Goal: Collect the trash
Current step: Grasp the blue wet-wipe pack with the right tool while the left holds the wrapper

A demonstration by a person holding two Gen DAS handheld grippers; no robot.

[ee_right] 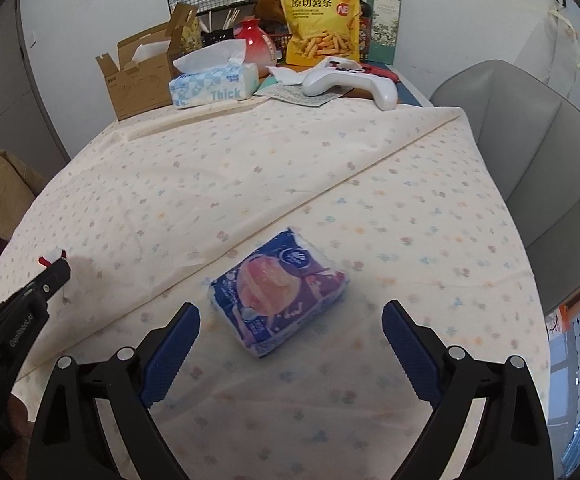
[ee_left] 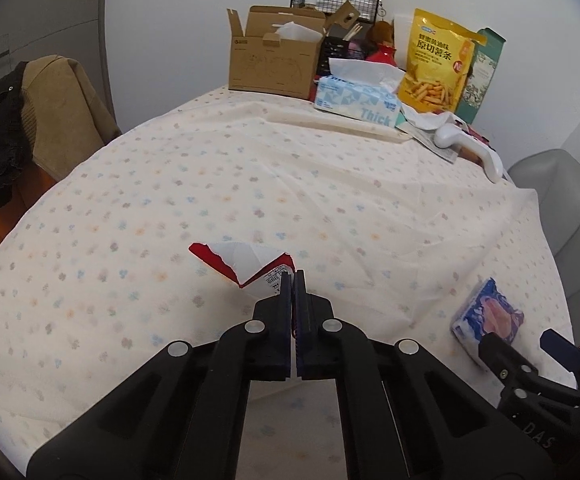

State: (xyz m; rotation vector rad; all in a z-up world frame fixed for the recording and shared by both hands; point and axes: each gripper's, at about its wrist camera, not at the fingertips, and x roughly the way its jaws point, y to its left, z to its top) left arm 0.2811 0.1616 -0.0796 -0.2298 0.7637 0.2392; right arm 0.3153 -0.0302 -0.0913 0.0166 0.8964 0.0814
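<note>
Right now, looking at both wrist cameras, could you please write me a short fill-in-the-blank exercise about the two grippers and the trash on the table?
1. The left gripper is shut on the torn red and white ____.
2. The right gripper is ____, with nothing between its fingers.
3. The blue wrapper lies flat on the ____ tablecloth.
4. The tissue box at the far end is printed with the word ____.

Missing words: wrapper; open; flowered; Thick

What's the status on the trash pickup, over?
Left gripper shut on red-and-white torn wrapper. Right gripper open, blue snack packet on the tablecloth just ahead. Nothing blocking it.
</note>
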